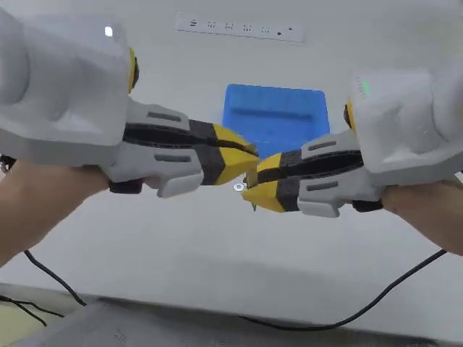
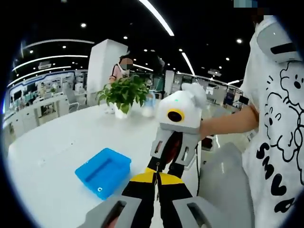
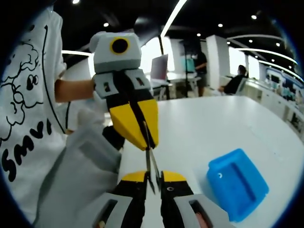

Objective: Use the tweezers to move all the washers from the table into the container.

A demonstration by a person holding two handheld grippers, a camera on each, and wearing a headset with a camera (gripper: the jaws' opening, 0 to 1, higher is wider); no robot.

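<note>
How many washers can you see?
2. One washer lies on the table in front of the blue container. A second washer seems to sit in a corner of that container. More may be hidden.

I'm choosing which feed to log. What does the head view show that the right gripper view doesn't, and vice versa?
Head view: a washer on the table, a power strip, a cable. Right gripper view: tweezers in the left gripper's shut jaws, a printed shirt, a seated person. Both: the blue container, the left gripper.
</note>
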